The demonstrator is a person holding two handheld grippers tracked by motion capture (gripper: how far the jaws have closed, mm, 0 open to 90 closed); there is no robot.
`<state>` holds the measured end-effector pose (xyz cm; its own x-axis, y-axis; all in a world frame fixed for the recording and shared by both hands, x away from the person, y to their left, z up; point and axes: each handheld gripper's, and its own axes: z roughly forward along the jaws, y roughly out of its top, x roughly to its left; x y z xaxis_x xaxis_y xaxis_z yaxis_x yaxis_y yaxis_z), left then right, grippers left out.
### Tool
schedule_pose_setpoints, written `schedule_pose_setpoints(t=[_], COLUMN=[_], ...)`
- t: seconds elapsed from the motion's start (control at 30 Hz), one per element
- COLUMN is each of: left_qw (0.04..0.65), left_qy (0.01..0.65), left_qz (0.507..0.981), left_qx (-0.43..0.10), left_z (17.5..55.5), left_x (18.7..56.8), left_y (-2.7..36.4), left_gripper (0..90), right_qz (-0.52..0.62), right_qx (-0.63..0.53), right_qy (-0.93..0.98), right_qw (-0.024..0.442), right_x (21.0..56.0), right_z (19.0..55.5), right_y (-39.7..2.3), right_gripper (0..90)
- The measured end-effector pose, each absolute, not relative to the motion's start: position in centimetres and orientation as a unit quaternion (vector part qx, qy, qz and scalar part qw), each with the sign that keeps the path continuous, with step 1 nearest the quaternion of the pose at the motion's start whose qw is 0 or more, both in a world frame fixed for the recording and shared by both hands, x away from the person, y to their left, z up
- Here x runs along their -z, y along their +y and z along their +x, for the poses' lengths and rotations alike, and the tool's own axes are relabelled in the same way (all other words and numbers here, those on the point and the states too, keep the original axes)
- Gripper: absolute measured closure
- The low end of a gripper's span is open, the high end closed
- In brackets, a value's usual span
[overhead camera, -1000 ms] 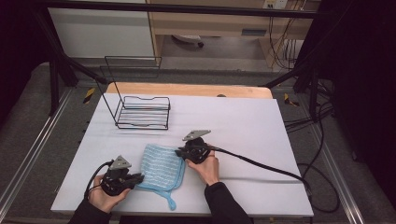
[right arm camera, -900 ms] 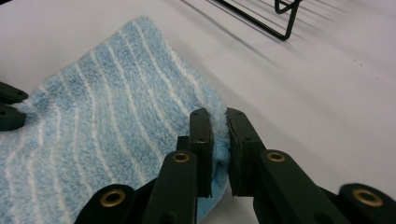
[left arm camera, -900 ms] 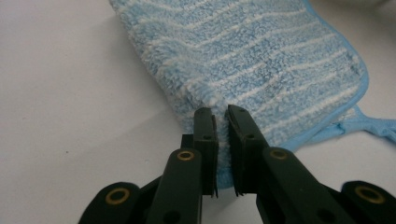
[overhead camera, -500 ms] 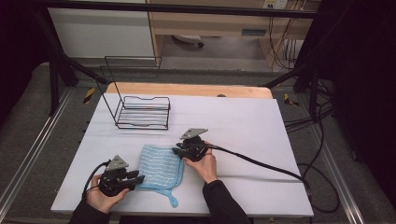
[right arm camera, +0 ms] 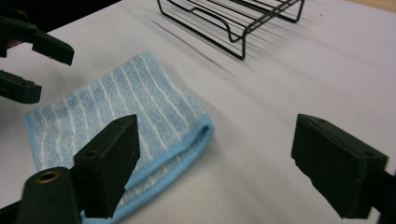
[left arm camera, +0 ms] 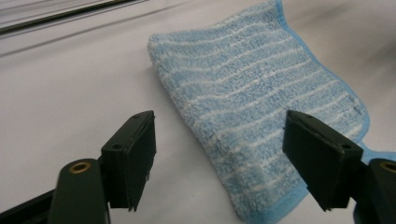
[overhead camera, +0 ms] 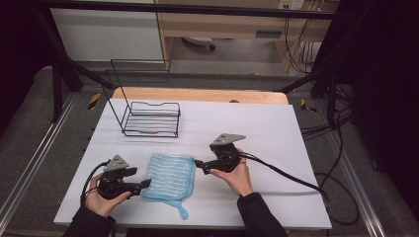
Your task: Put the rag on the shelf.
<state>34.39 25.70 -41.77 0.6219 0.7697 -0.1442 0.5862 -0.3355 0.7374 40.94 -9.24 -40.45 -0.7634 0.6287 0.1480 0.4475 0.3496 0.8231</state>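
Observation:
A blue cloth with white stripes (overhead camera: 169, 176) lies folded flat on the white table (overhead camera: 276, 128), a loose tail trailing toward the near edge. My left gripper (overhead camera: 146, 184) sits at the cloth's left edge. Its jaws have just been opening and now stand wide apart (left arm camera: 219, 158), with the cloth (left arm camera: 261, 102) ahead of them and untouched. My right gripper (overhead camera: 197, 165) hovers just right of the cloth. Its jaws have also just been opening (right arm camera: 215, 163) and hold nothing; the cloth's folded edge (right arm camera: 126, 107) lies to their left.
A black wire rack (overhead camera: 148, 117) stands at the back left of the table, also seen ahead in the right gripper view (right arm camera: 233, 18). The left gripper (right arm camera: 32, 65) appears beyond the cloth there. Cables trail off both grippers; a wooden board (overhead camera: 197, 95) edges the far side.
Both grippers have opened and let go of the cloth. The right one has drawn back to the right and risen a little; the left one has backed off slightly. The cloth rests flat.

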Motion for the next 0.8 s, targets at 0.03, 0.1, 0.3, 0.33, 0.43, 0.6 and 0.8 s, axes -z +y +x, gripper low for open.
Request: schedule_pose_setpoints(t=[0.03,0.1,0.3,0.33,0.43,0.6,0.8], left_qw=[0.396,0.394,0.392,0.392,0.399,0.399,0.384], left_qy=[0.419,0.415,0.416,0.416,0.419,0.422,0.43], left_qz=[0.809,0.811,0.81,0.81,0.806,0.805,0.805], left_qx=[-0.118,-0.117,-0.128,-0.131,-0.127,-0.124,-0.14], left_z=[34.6,35.0,36.3,36.5,37.2,38.8,40.8], left_x=[41.7,41.6,40.9,40.8,40.4,39.9,40.1], left_y=[25.7,25.7,25.9,25.8,25.6,24.8,23.7], left_gripper=[22.2,18.3,10.1,9.4,8.5,8.5,10.6], right_qz=[0.332,0.338,0.352,0.356,0.361,0.363,0.37], right_qx=[-0.466,-0.463,-0.459,-0.458,-0.459,-0.456,-0.455], right_qy=[0.814,0.813,0.811,0.809,0.807,0.808,0.805], right_qw=[0.098,0.097,0.093,0.091,0.089,0.089,0.09], right_x=[40.5,40.8,41.8,41.9,42.3,43.0,43.5], right_z=[40.8,40.5,39.4,39.2,38.6,37.6,37.2], right_y=[-9.7,-10.7,-13.3,-13.7,-14.5,-15.5,-16.0], right_gripper=[11.3,9.0,3.7,3.5,3.3,3.1,3.2])
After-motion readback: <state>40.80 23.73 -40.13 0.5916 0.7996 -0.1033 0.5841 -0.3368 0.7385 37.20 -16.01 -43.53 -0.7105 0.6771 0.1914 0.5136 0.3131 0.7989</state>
